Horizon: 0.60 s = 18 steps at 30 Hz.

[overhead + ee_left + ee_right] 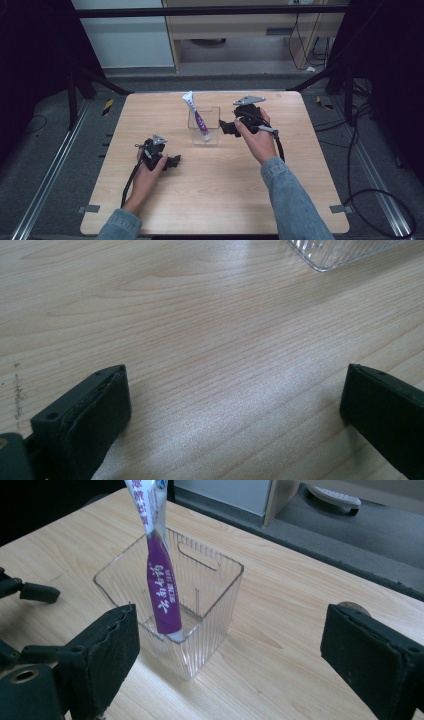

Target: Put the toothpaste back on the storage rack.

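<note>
Right gripper (226, 127) sits right of centre in the high view, jaws spread wide and holding nothing, pointing left at the clear plastic bin (212, 136). In the right gripper view its two black foam-faced pads (107, 652) frame the bin (220, 605) at frame centre; bin lies just ahead of the jaws, apart from them, not yet between them. Key relation: the tube (162, 587) stands in the bin, cap end down at the bin floor, crimped white end up and out above the rim toward upper left of that frame. Long axis is steep, tilted, leaning on the near wall. Any grab probably has to come at the upper part that clears the rim, jaws closing across the tube's width.

Left gripper (172, 161) rests lower left of centre in the high view, jaws also wide apart and empty. In the left gripper view its pads (97, 417) straddle bare wood, with a corner of the bin (340, 252) at upper right, well apart. Right gripper is clearly the nearer one to bin and tube (197, 117).

Materials: bin is rigid, see-through, vertically ribbed, squarish, with a slot handle cut in one wall. Tube is soft squeezable plastic, purple body with white print, flattened white top. Table (150, 210) is pale wood-grain laminate, smooth, slightly glossy.
</note>
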Tool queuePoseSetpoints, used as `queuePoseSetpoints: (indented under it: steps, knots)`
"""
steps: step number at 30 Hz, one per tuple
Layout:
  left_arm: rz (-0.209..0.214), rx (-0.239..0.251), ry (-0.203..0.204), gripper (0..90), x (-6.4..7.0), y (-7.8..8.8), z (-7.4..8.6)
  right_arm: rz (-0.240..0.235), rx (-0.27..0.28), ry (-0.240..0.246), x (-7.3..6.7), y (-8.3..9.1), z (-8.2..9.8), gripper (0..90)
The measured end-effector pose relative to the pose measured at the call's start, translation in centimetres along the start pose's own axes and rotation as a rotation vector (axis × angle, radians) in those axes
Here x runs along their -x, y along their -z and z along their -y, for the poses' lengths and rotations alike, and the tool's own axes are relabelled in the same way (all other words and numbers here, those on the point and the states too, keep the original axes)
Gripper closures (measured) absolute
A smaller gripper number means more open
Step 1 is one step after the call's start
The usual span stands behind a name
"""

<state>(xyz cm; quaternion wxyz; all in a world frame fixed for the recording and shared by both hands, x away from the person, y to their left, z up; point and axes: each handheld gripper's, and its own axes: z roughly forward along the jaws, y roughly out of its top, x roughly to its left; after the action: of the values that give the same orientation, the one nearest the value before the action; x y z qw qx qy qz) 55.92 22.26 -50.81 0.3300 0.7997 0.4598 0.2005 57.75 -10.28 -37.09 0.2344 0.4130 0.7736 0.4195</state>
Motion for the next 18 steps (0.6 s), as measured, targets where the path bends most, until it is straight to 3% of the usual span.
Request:
queuePoseSetpoints:
  steps: [7, 9, 18]
  knots:
    - [0.0, 0.0, -0.001, 0.0, 0.0, 0.0, 0.0, 0.004, -0.005, -0.005, 0.6, 0.6, 1.3, 9.2]
    - [0.0, 0.0, -0.001, 0.0, 0.0, 0.0, 0.0, -0.004, -0.015, -0.007, 0.8, 0.8, 1.6, 14.8]
    - [0.0, 0.0, 0.001, 0.0, 0.0, 0.0, 0.0, -0.01, -0.035, -0.004, 1.6, 1.5, 3.4, 11.2]
